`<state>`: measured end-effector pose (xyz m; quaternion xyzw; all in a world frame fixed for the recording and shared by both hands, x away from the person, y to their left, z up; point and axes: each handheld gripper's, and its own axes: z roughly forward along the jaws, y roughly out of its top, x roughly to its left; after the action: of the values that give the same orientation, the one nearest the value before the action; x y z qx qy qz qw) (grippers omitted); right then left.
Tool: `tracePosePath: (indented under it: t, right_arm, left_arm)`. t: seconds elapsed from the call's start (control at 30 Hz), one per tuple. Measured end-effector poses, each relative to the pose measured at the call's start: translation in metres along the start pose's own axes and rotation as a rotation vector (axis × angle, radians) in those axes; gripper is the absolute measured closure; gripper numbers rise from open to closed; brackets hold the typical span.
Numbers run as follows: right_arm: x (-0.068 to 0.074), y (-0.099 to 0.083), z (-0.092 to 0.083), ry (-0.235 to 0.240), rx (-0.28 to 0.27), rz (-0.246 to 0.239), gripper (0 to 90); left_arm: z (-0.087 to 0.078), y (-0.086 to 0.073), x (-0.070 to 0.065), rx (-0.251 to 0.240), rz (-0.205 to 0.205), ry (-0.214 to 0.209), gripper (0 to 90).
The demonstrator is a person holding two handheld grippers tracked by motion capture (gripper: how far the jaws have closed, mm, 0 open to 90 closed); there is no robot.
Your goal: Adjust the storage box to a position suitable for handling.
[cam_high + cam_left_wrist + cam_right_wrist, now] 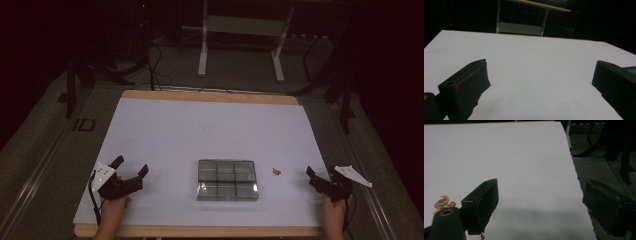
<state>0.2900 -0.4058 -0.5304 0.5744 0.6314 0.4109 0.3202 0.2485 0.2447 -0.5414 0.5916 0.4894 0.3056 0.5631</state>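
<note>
A white-topped counter [200, 130] with a pale wooden edge stands in a dark room. Near its front, at the middle, lies a clear plastic box [227, 180] divided into small compartments. Just to the right of it, apart from it, sits a tiny gold-coloured tangle of jewellery [276, 172] — too small to make out further. At the front left corner a hand [113, 212] holds the left black two-jaw claw [131, 167], jaws spread wide. At the front right edge another hand [333, 215] holds the right black claw [311, 175], a grey three-cornered plate [353, 175] on top — its jaw gap cannot be judged here.
</note>
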Motion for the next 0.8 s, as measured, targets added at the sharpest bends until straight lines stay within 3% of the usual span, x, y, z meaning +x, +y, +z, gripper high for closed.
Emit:
tracePosePath:
  t: [0.1, 0.23, 0.43, 0.57, 0.8]
  right_arm:
    - [-0.003, 0.0, 0.0, 0.023, -0.007, 0.014, 13.4]
    - [-0.007, 0.001, 0.0, 0.094, -0.005, 0.033, 13.3]
    - [-0.007, 0.005, 0.002, 0.089, -0.003, -0.006, 15.1]
    - [-0.007, 0.01, 0.001, 0.106, 0.009, -0.029, 15.2]
    - [-0.008, 0.025, -0.005, 0.198, 0.024, -0.055, 13.8]
  left_arm:
    - [0.0, 0.0, 0.001, -0.001, -0.009, -0.003, 1.1]
    - [0.0, 0.001, 0.002, 0.0, -0.02, -0.008, 1.1]
    - [0.004, 0.004, 0.004, -0.005, -0.014, -0.003, 1.1]
    - [0.005, 0.01, 0.004, -0.002, 0.007, -0.03, 1.1]
    - [0.008, 0.028, -0.005, 0.054, -0.002, -0.14, 1.1]
